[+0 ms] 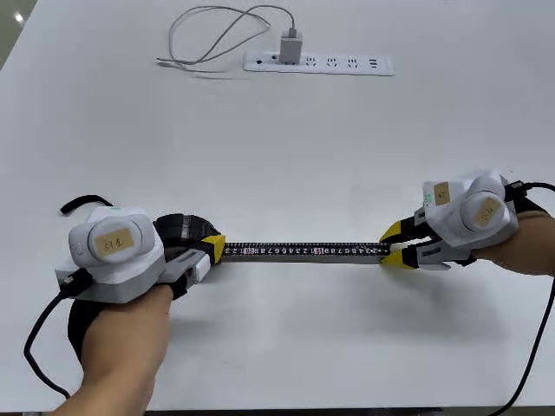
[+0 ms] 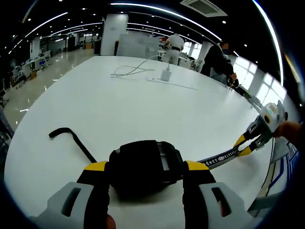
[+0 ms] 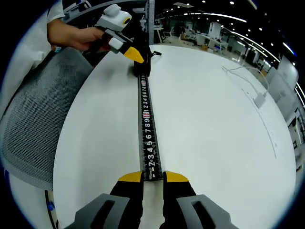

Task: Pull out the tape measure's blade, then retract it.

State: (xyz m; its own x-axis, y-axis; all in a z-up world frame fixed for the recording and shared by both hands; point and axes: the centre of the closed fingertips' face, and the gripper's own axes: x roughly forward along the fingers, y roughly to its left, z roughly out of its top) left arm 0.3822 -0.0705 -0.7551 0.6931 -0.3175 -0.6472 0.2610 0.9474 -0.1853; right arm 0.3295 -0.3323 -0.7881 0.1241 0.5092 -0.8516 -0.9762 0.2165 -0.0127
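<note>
The black tape measure case rests on the white table, clamped between the jaws of my left gripper. In the left gripper view the case sits between the yellow-tipped fingers, and its wrist strap trails off to the left. The dark blade with white numbers runs straight across to my right gripper, which is shut on the blade's end. In the right gripper view the blade stretches away from my right gripper to the case.
A white power strip with a plugged charger and a looped cable lies at the far side of the table. A mesh chair stands by the table's edge. People stand far off beyond the table.
</note>
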